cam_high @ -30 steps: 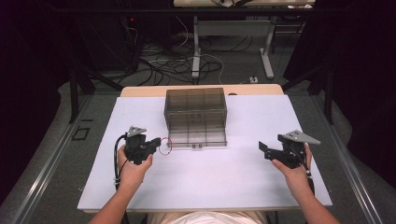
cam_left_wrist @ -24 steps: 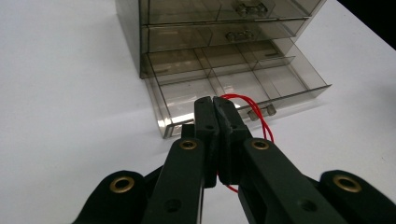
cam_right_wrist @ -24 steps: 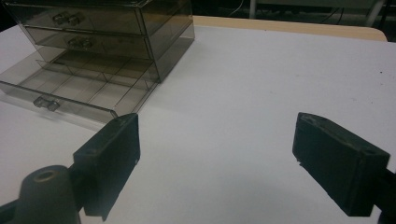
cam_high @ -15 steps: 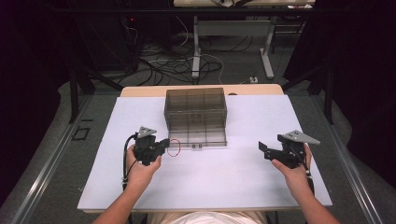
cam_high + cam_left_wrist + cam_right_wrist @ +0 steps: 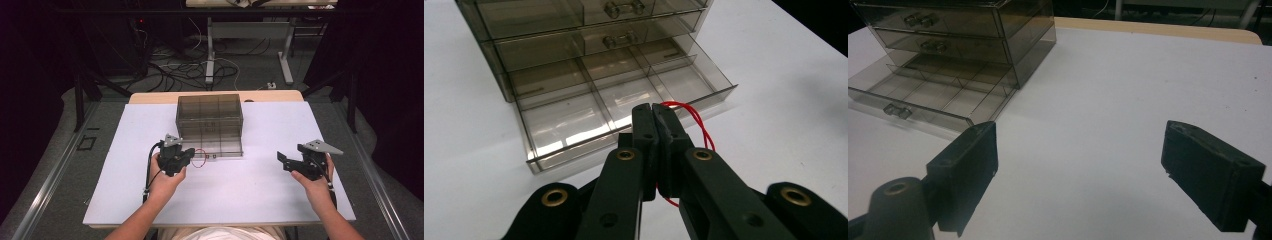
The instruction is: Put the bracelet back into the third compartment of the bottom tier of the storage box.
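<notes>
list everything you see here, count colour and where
drawer box: 1, smoky clear plastic, far middle of the table, bottom drawer pulled open
red band: 1, thin loop, clamped in the left gripper at the open drawer's front edge
table: 1, white top
cables: several, on the floor beyond the table
left gripper: 1, black, jaws shut on the band, just left of the drawer front
right gripper: 1, black, jaws open, over the table's right side
hands: 2, one on each gripper

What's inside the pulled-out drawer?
The open bottom drawer shows bare divided compartments. The left gripper, holding a red string loop, hides part of the front edge. The shut drawers above look smoky; contents unclear.
</notes>
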